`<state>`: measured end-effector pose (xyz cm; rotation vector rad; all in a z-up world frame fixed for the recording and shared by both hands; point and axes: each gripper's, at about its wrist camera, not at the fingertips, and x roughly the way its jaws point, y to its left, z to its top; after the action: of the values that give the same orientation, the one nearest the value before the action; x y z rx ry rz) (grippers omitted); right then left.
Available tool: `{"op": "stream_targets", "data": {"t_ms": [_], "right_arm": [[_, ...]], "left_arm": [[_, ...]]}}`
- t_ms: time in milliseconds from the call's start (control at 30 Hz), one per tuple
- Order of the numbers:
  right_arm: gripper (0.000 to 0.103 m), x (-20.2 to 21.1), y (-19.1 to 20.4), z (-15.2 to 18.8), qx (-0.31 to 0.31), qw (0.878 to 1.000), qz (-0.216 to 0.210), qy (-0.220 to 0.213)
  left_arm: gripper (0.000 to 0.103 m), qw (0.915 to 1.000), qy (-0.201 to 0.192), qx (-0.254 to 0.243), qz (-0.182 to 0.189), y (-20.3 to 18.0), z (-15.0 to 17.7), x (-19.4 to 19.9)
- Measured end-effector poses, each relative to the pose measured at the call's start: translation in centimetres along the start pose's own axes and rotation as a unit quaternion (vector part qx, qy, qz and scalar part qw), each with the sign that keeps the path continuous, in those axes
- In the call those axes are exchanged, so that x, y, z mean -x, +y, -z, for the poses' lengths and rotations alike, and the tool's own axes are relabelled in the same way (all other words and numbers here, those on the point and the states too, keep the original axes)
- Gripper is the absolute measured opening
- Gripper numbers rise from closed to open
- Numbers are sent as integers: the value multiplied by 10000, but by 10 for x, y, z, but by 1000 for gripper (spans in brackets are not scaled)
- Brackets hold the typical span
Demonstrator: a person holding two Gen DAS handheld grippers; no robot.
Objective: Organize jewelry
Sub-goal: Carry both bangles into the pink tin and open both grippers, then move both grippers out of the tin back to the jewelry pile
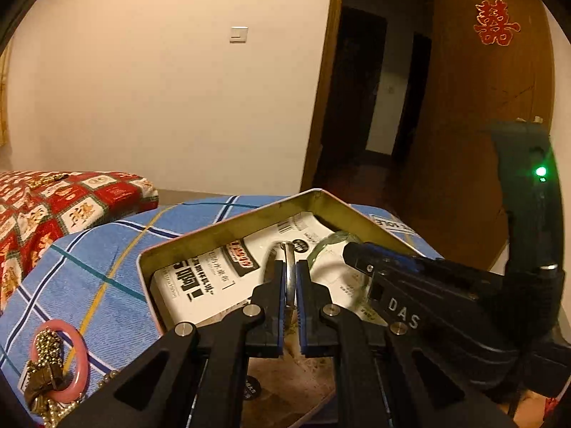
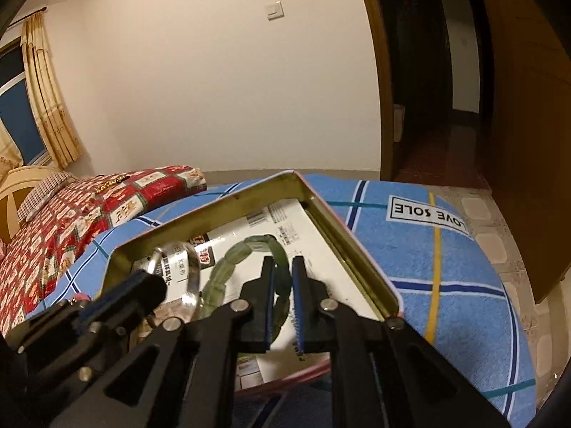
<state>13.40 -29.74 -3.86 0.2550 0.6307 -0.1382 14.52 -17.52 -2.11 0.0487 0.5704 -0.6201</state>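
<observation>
Two bangles are being set into the open tin [image 1: 228, 224], which makes this the placing step. The silver bangle [image 1: 291, 271] stands upright between the left gripper [image 1: 291, 285] pads, clamped tight, its lower edge over the white packet [image 1: 200, 278] lining the tin. The green bangle [image 2: 282, 278] runs between the right gripper [image 2: 283, 285] pads, which stand a little apart; whether they press on it I cannot tell. Next, I judge, each pair of jaws must spread and back straight out so neither ring is dragged along. Well off to the left gripper's left, on the blue checked sheet [image 1: 107, 249], lie a pink bangle [image 1: 80, 353] and a gold bead chain [image 1: 48, 346], not yet sorted.
</observation>
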Motion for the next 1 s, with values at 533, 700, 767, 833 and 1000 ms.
{"op": "stream_targets", "data": {"t_ms": [533, 700, 767, 833, 1000], "right_arm": [[76, 28, -21, -3, -669, 9932, 499, -814], [76, 34, -22, 0, -584, 9905, 812, -948], [76, 36, -24, 1, -605, 9892, 889, -998], [76, 38, -25, 4, -641, 9890, 881, -997], [76, 43, -12, 10, -419, 9903, 872, -997]], "left_arm": [[71, 9964, -434, 481, -549, 16, 27, 58], [71, 9955, -425, 437, -732, 17, 36, 71], [71, 9954, -415, 461, -730, 18, 39, 74], [72, 9951, -417, 463, -773, 19, 41, 78], [71, 9941, -364, 503, -895, 24, 46, 85]]}}
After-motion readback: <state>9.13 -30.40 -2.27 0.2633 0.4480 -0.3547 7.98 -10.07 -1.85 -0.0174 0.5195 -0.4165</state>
